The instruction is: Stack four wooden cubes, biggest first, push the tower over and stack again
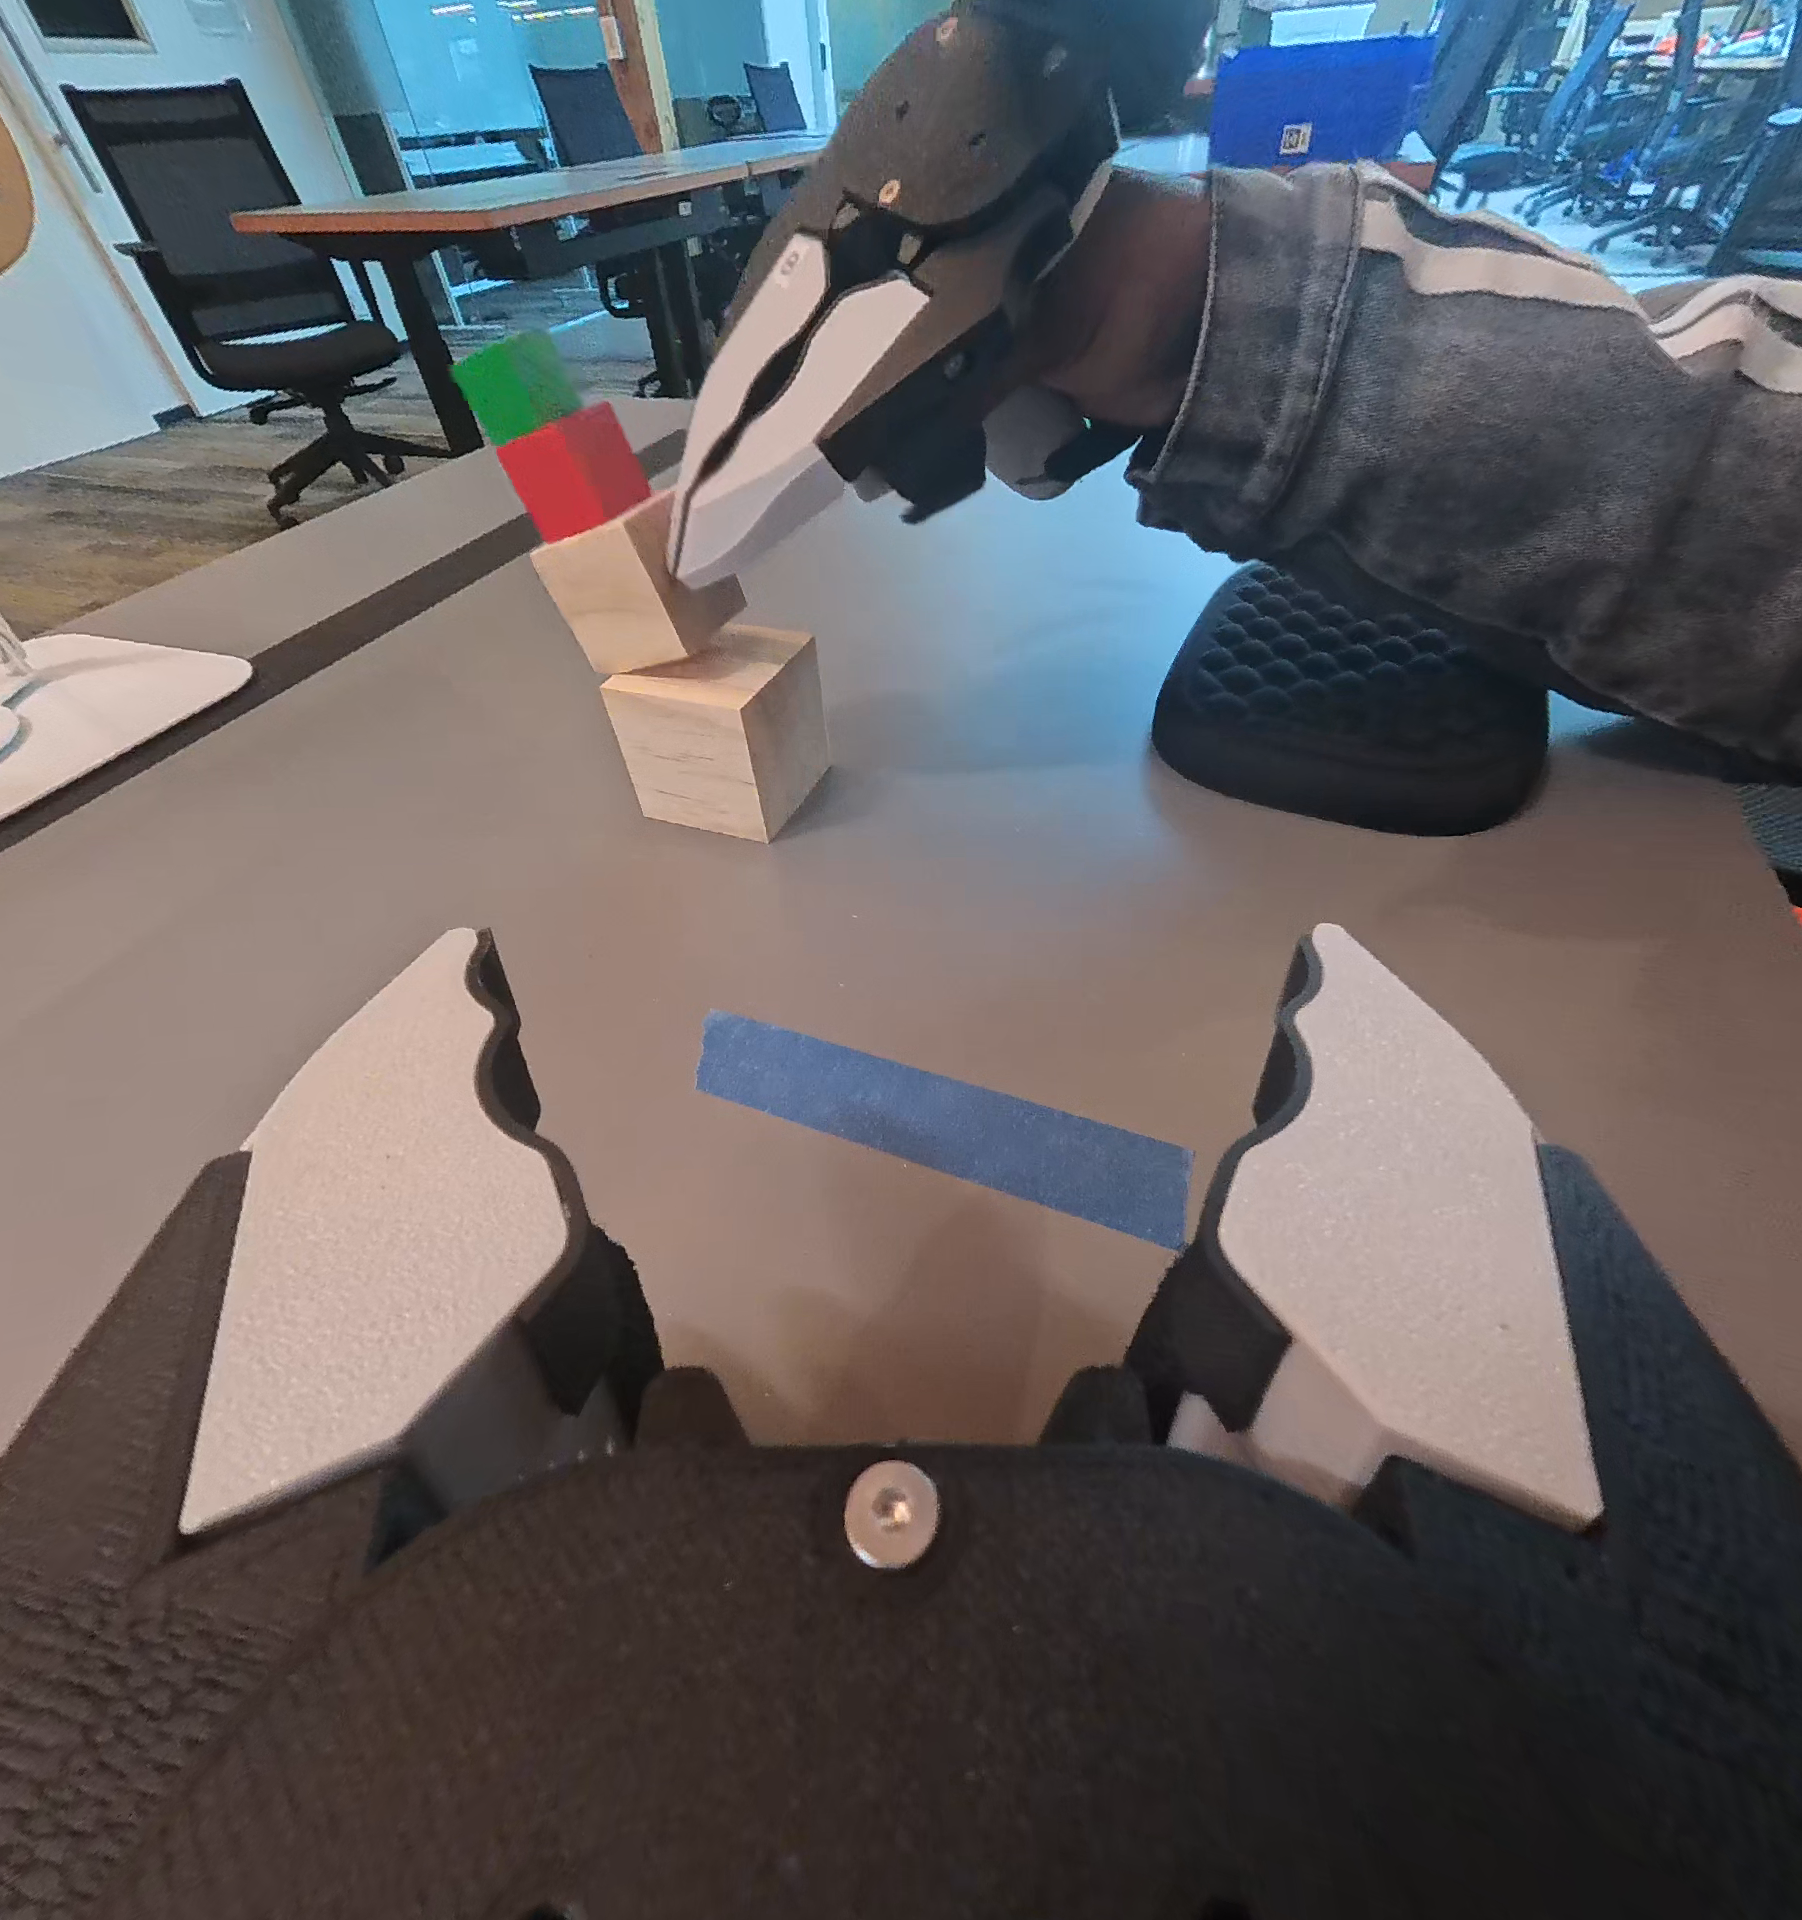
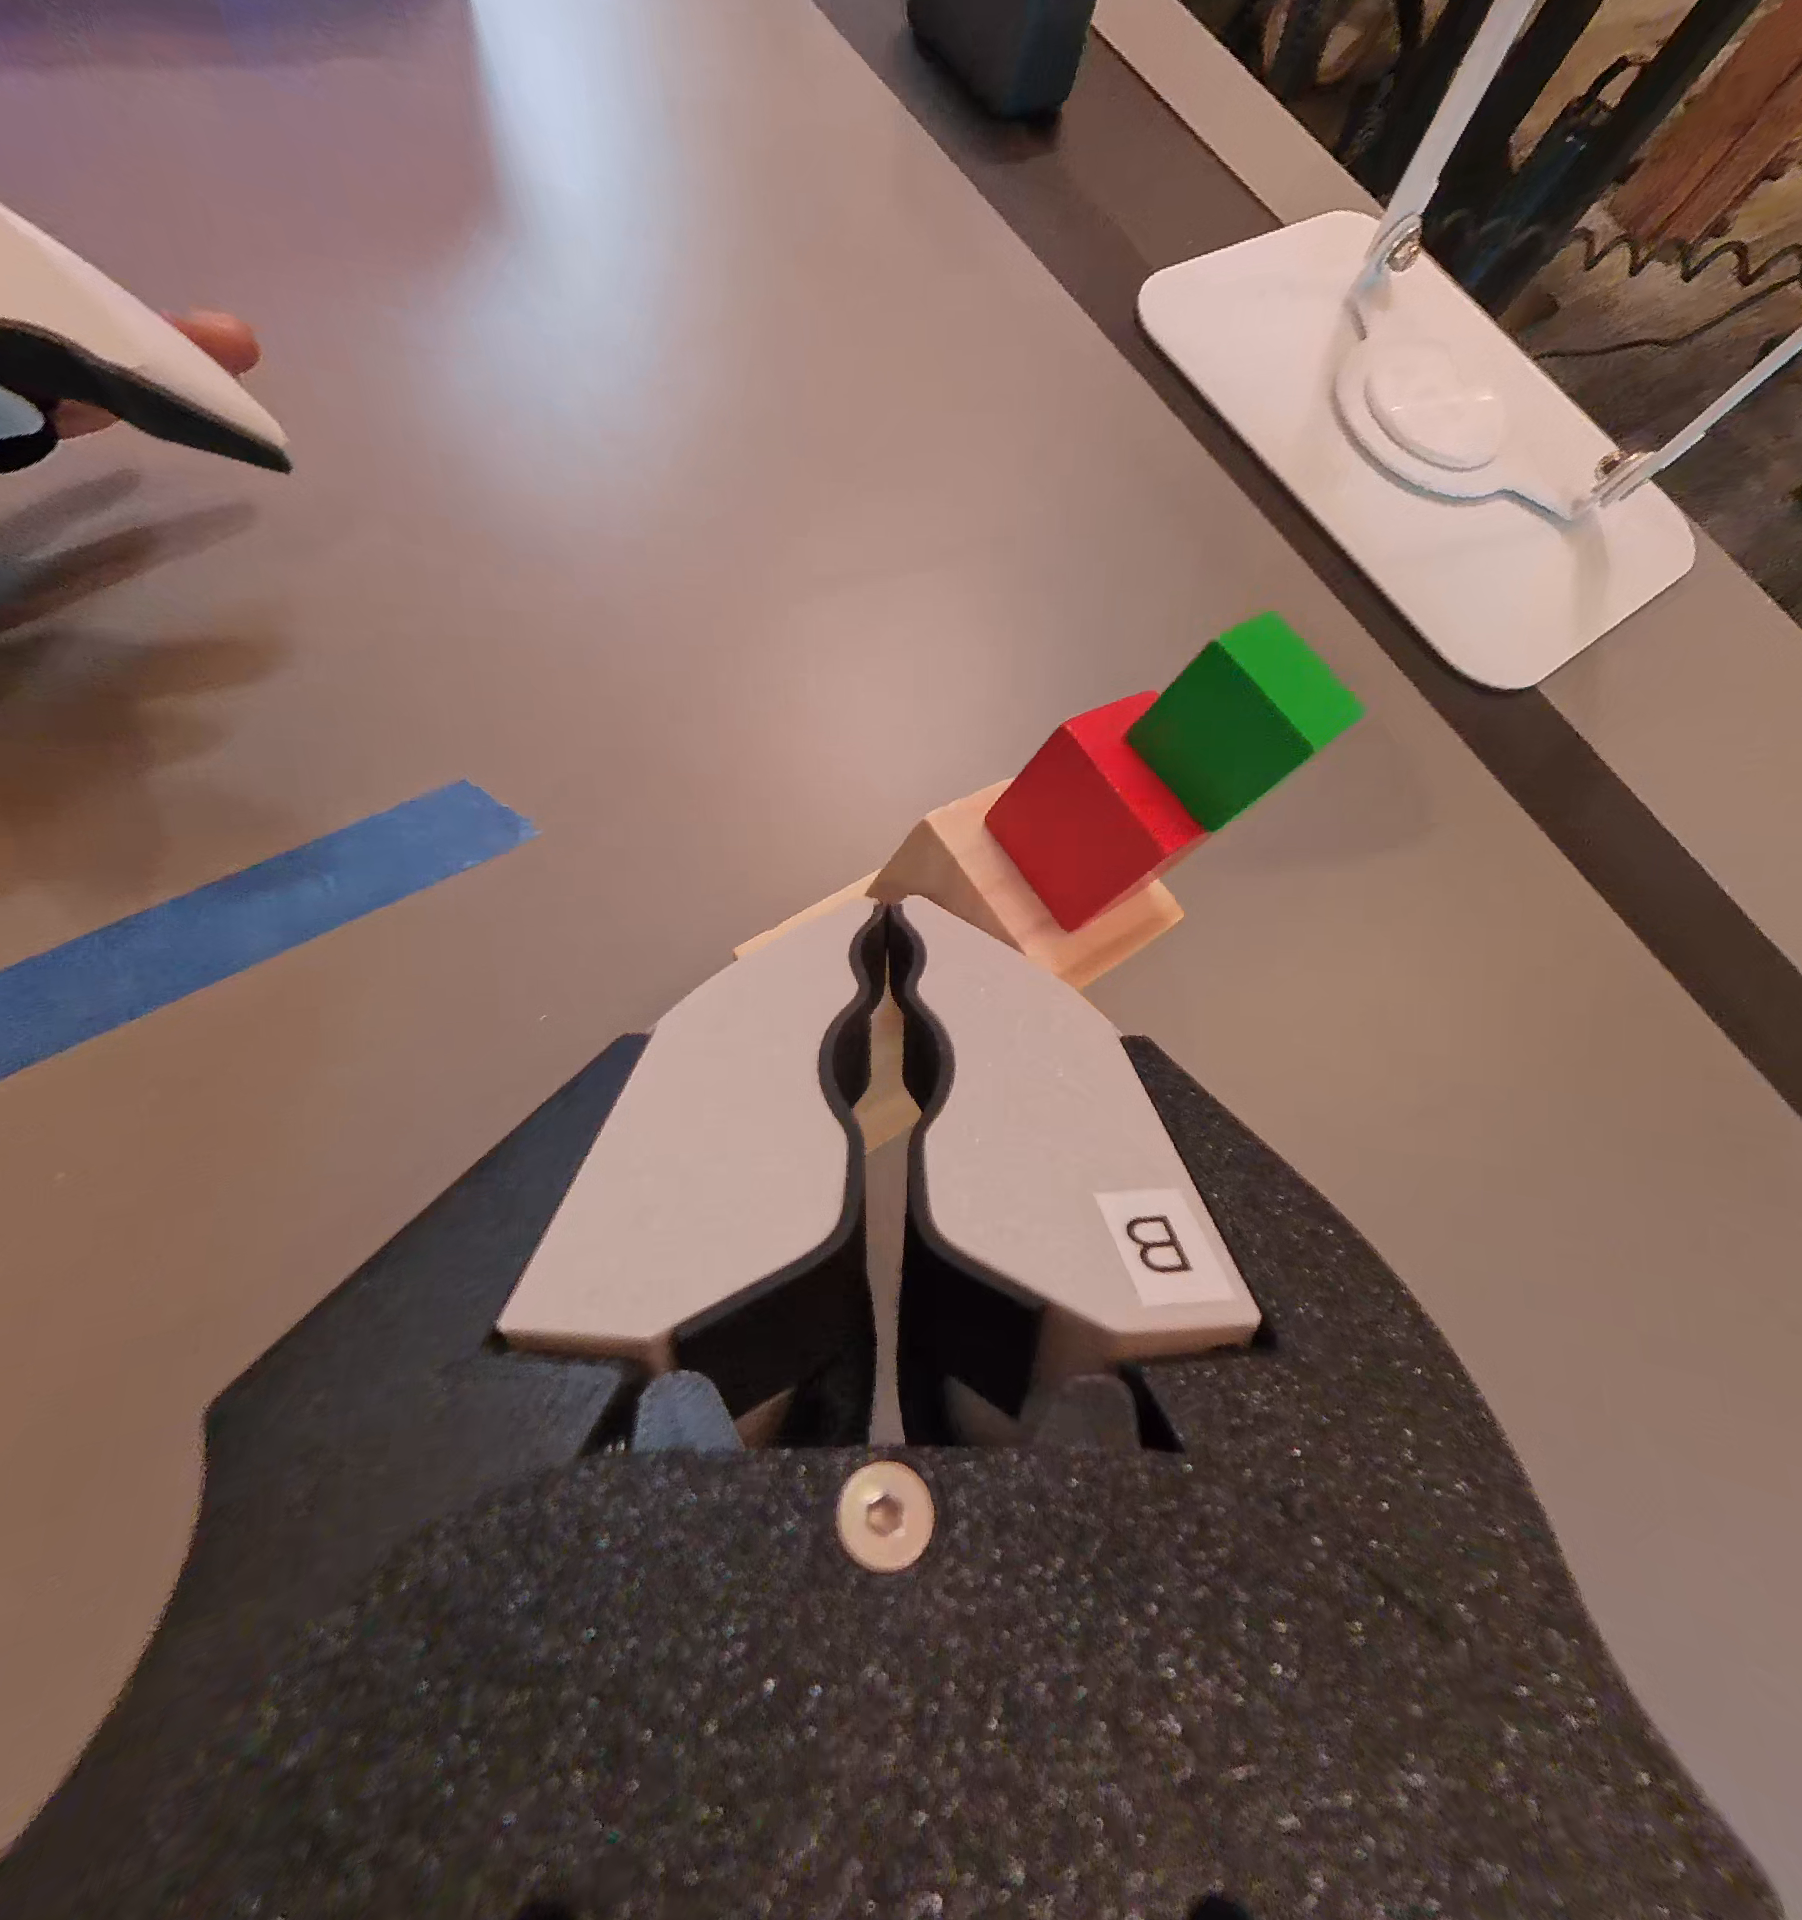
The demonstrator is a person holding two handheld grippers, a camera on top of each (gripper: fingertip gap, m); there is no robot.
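Note:
A tower of cubes is toppling on the grey table (image 1: 980, 914). The big plain wooden cube (image 1: 715, 738) stands flat. The second plain cube (image 1: 616, 597) tilts on its top edge, with the red cube (image 1: 575, 473) and the green cube (image 1: 518, 390) leaning away above it. My right gripper (image 1: 681, 566) is shut with nothing between its pads, and its tips touch the tilted cube (image 2: 980, 862); the red cube (image 2: 1084, 821) and the green cube (image 2: 1240, 722) show beyond. My left gripper (image 1: 892, 961) is open and empty, low over the table near a strip of blue tape (image 1: 938, 1122).
A white lamp base (image 2: 1416, 436) stands beyond the dark seam at the table's far side. A black padded rest (image 1: 1344, 707) lies under the person's sleeve (image 1: 1499, 436). Office chairs and desks stand behind. My left gripper's finger (image 2: 97, 322) shows at the left.

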